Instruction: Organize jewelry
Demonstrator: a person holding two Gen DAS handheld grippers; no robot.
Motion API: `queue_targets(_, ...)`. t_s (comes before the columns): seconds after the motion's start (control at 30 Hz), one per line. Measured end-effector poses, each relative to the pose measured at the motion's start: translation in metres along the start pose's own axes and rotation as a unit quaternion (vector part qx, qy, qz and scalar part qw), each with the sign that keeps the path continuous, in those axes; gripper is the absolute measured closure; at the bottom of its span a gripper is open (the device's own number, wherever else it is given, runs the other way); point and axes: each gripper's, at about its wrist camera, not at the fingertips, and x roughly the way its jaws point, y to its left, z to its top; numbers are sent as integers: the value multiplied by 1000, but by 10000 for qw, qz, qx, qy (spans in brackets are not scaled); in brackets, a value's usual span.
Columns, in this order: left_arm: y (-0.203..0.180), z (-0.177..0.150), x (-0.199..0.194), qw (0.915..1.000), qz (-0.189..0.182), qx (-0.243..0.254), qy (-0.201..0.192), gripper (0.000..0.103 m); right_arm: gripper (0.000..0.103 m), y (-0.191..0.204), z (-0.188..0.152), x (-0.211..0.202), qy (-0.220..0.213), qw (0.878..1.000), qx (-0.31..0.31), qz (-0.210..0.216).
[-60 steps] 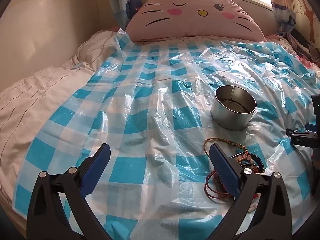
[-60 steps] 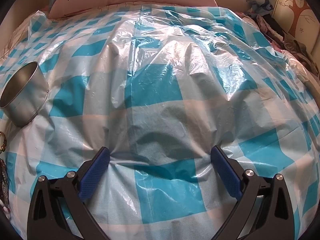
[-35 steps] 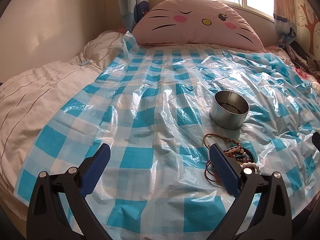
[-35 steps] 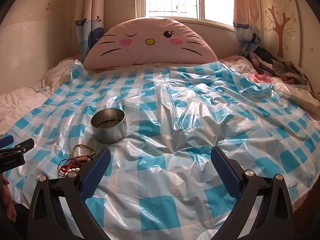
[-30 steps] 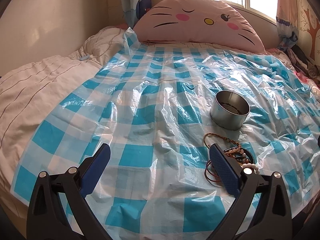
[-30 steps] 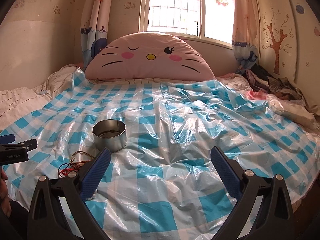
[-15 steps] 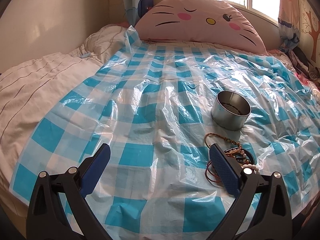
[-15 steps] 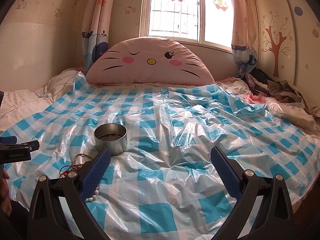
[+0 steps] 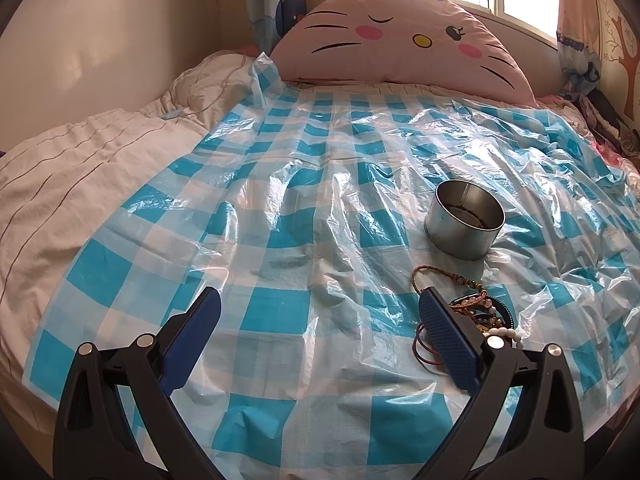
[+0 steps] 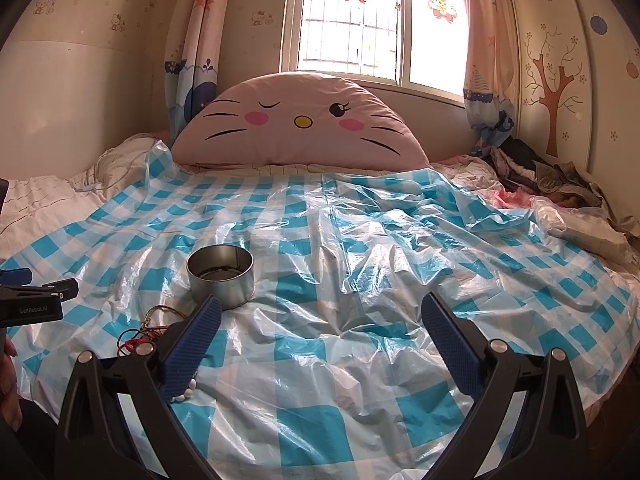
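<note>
My left claw [image 9: 320, 320] is wide open and holds nothing. My right claw [image 10: 320, 328] is open too. The pile of bracelets [image 9: 476, 316] lies by my left claw's finger, near the tin [image 9: 464, 220] on the checked sheet [image 9: 280, 312].

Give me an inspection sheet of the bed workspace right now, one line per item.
Surface: bed under a crinkled blue-checked plastic sheet.
Job's things: open metal tin upright; tangled jewelry heaped just in front of it, none seen inside.
Clutter: clothes pile at the far right.
Grippers: left gripper and right gripper both open, empty.
Cables: nothing seen.
Surroundings: cat-face pillow, window, curtains.
</note>
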Motion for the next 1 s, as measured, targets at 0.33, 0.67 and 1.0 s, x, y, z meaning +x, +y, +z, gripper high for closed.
queue_targets(0.33, -3, -2, 0, 10000, 19, 10, -26, 8, 7, 0, 0, 0, 9, 10000, 14, 0)
queue_targets(0.67, -3, -2, 0, 10000, 6, 26, -15, 8, 7, -1, 1, 1, 11, 10000, 13, 4)
queue_targets(1.0, -4, -3, -1, 10000, 13, 26, -20, 8, 7, -1, 1, 1, 16, 10000, 21, 6)
